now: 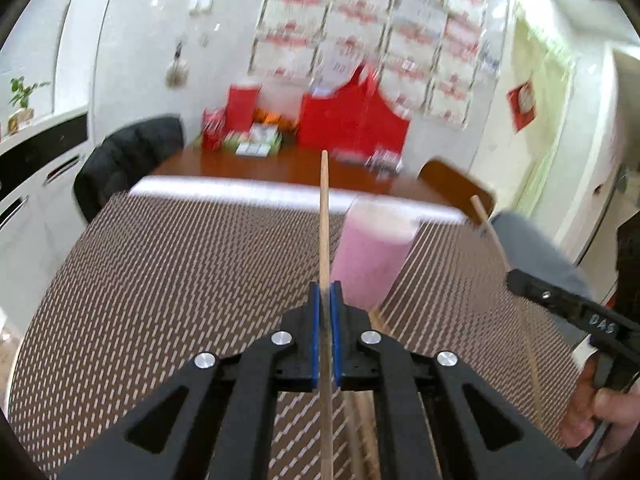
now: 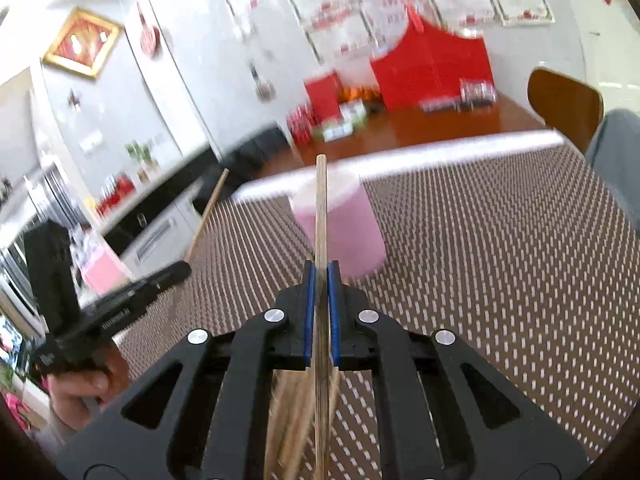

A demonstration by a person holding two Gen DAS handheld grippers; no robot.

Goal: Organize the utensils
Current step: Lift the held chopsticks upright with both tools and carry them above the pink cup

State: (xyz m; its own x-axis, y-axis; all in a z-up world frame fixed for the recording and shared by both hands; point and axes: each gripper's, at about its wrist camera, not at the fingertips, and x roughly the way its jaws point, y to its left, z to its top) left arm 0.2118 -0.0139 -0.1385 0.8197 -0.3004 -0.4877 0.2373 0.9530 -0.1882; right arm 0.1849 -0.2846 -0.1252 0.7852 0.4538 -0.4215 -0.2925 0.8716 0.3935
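Left gripper [image 1: 326,292] jaws pinching a chopstick [image 1: 324,216], right gripper [image 2: 321,270] jaws pinching another stick [image 2: 321,208], pink cup [image 1: 370,256] just beyond both

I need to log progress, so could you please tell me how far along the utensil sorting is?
Done: nothing shows in the pink cup yet. In hand: the left gripper and right gripper each clamp one chopstick. Left: cupping both, plus the loose sticks on the mat.

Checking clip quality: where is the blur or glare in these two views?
Left wrist view: pink cup and far wall smeared, window glare at right, left gripper sharp. Right wrist view: cup and room blurred, right gripper crisp.
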